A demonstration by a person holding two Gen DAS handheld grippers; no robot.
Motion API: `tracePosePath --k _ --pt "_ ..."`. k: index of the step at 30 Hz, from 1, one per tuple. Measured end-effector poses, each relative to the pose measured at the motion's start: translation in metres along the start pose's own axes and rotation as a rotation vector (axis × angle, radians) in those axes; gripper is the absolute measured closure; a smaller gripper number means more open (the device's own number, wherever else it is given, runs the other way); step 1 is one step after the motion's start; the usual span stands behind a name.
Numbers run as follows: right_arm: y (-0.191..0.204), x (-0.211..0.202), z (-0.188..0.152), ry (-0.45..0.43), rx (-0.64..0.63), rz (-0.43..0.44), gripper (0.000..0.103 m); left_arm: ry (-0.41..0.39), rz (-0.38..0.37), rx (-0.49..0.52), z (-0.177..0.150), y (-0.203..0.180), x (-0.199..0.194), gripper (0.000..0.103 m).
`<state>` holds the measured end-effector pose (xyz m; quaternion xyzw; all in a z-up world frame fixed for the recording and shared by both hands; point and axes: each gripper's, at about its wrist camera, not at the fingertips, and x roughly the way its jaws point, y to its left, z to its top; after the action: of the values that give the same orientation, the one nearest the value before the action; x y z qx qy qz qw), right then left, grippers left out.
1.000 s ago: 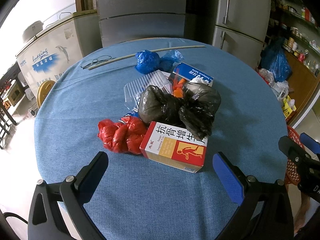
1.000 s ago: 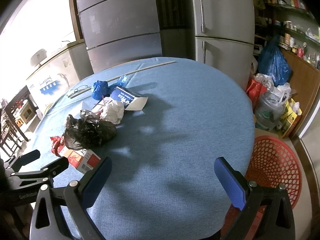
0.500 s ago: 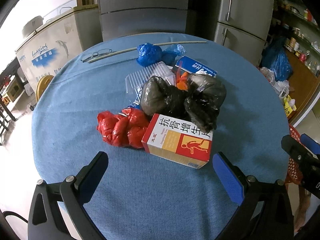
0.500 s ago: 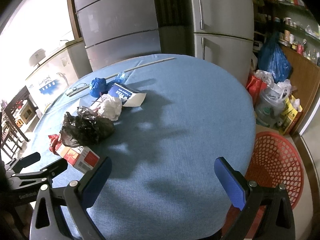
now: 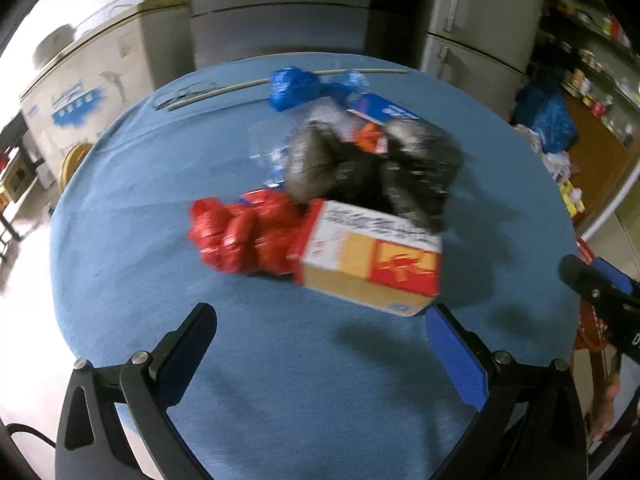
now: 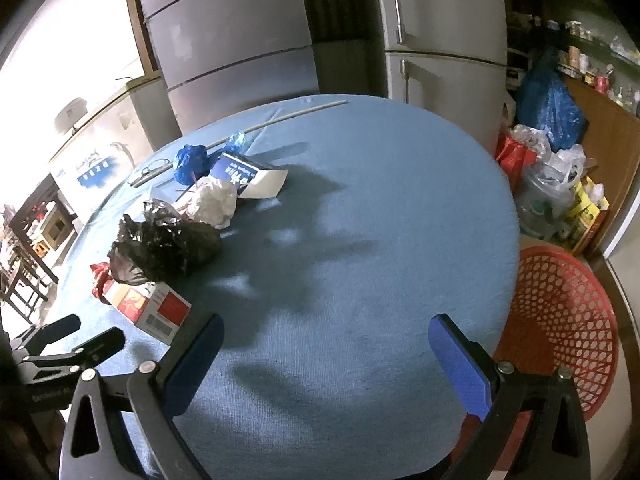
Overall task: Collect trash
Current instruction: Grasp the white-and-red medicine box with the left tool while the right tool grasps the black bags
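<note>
A heap of trash lies on the round blue table [image 5: 280,380]. Nearest me is a red-and-yellow carton [image 5: 372,264], with a crumpled red bag [image 5: 244,236] to its left and black bags [image 5: 376,168] behind. Further back are a blue bag [image 5: 296,88] and a blue-and-white box [image 5: 384,108]. My left gripper [image 5: 320,332] is open, just short of the carton. In the right wrist view the carton [image 6: 150,308], black bags [image 6: 168,240], white crumpled paper [image 6: 214,200] and box [image 6: 252,176] sit left. My right gripper [image 6: 326,340] is open over bare cloth.
A red mesh basket [image 6: 560,320] stands on the floor right of the table. Bags and a jug [image 6: 548,196] crowd the floor beyond it. Glasses [image 5: 188,90] and a long thin rod [image 5: 280,80] lie at the table's far edge. Refrigerators [image 6: 440,32] stand behind.
My left gripper has moved forward toward the heap, so the carton now sits close to the fingertips. The right gripper has edged forward a little. Both stay open.
</note>
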<state>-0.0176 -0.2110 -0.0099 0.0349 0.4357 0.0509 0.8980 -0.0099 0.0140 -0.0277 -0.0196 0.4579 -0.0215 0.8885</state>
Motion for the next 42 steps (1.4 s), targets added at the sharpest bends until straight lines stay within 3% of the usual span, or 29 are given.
tracePosePath --k 10,12,13,16,25,29,32,36,38,42 --pt "-0.011 0.008 -0.002 0.021 0.042 -0.008 0.000 0.044 0.096 0.058 0.029 -0.022 0.053 0.000" --pt "-0.012 0.010 -0.003 0.028 0.046 -0.010 0.000 0.055 0.065 0.041 0.029 -0.018 0.057 0.002" --pt "-0.012 0.011 -0.003 0.030 0.045 -0.012 0.000 0.042 0.049 0.014 0.028 -0.014 0.055 0.015" --pt "-0.011 0.015 -0.003 0.041 0.044 -0.014 0.000 0.037 0.009 -0.024 0.025 -0.005 0.051 0.016" --pt "0.017 0.025 0.004 0.054 -0.066 0.006 0.000 -0.028 -0.004 -0.038 0.005 0.019 0.017 0.017" --pt "0.039 0.031 0.020 0.050 -0.104 0.071 0.000 -0.052 0.009 -0.042 -0.005 0.032 0.003 0.017" --pt "0.057 0.040 0.036 0.055 -0.090 0.167 0.000 -0.063 0.015 -0.047 -0.011 0.036 -0.002 0.017" --pt "0.087 0.069 0.057 0.116 -0.076 0.259 0.000 -0.061 0.008 -0.070 -0.015 0.043 -0.002 0.017" --pt "0.103 0.085 0.060 0.157 -0.076 0.288 0.000 -0.065 0.002 -0.079 -0.016 0.047 -0.003 0.017" --pt "0.120 0.118 0.064 0.206 -0.062 0.265 0.000 -0.079 0.003 -0.086 -0.016 0.052 -0.005 0.017"
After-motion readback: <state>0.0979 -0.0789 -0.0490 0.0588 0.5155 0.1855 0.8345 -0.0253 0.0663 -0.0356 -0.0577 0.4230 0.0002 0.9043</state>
